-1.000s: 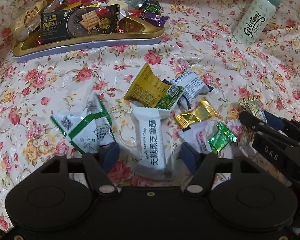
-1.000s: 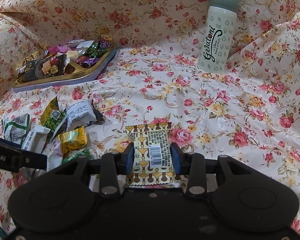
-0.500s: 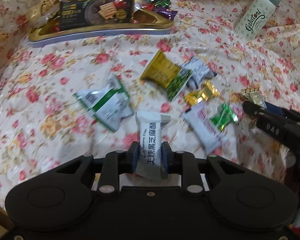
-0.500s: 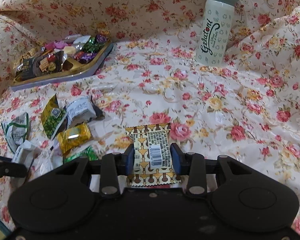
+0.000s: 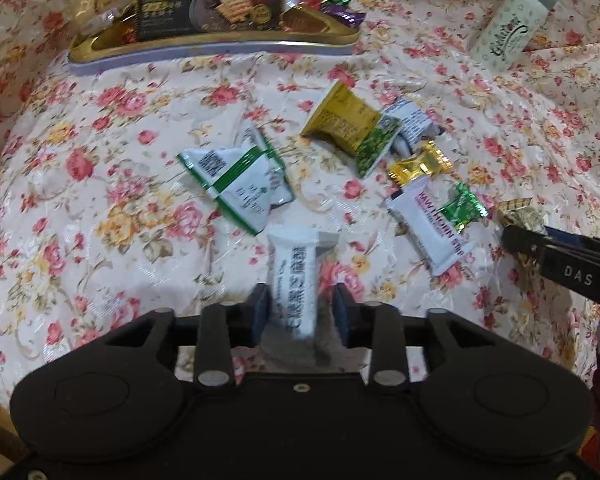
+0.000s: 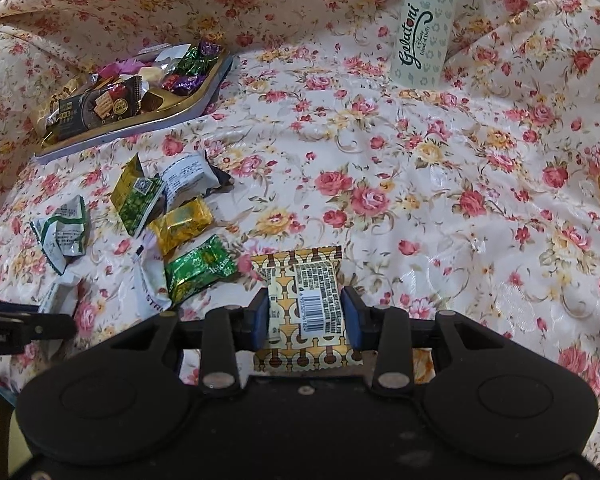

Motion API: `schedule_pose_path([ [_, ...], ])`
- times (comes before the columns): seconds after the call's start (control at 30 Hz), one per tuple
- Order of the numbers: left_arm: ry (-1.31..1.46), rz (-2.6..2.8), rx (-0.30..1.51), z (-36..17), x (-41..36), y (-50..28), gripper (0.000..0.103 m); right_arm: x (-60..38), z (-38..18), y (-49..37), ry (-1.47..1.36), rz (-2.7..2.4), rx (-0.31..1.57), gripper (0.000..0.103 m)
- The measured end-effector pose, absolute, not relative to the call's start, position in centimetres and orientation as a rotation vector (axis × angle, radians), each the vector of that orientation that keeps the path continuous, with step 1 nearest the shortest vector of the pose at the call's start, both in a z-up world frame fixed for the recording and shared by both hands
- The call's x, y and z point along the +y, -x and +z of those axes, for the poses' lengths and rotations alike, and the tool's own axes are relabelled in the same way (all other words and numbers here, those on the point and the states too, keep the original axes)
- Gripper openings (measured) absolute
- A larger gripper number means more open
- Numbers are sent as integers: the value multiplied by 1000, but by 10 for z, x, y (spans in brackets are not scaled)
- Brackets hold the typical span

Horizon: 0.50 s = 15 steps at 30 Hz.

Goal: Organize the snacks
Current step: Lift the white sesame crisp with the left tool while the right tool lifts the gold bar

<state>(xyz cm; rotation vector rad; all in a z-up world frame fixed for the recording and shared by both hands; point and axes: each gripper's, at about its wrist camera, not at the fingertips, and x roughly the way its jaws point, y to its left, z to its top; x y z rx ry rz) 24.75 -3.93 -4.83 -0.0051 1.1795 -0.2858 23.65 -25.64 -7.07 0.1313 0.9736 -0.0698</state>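
Two hand-held grippers work a scatter of snacks on a floral-clothed table, each with a packet between its fingers. The left gripper (image 5: 300, 310) straddles a white bar (image 5: 298, 280) at 6 o'clock in its view, but its fingers are opening and a gap shows on both sides of the wrapper, so the hold looks lost; the blur leaves unclear whether the bar touches the cloth. The right gripper (image 6: 306, 312) pinches a gold-patterned packet (image 6: 306, 300) firmly, pads on both edges. The tray (image 5: 204, 46), already heaped with sweets, sits at 11 o'clock from the left gripper, with loose packets between. A bottle (image 6: 424, 28) stands at 1 o'clock. To finish well, the left should likely re-close squarely on the bar's middle before lifting, then carry it high over the green-striped packet (image 5: 236, 184) and release low above the tray's open corner
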Motion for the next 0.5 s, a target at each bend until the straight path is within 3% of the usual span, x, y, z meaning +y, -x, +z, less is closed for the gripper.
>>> schedule_pose_path([
  [0.17,14,-318,1177,-50,-46,-249,63,-255,-71,-237,-126,-79,975,40],
  [0.5,26,-282,1198,-50,-48,-254,58,-259,-69,-241,-175,-86,998,40],
])
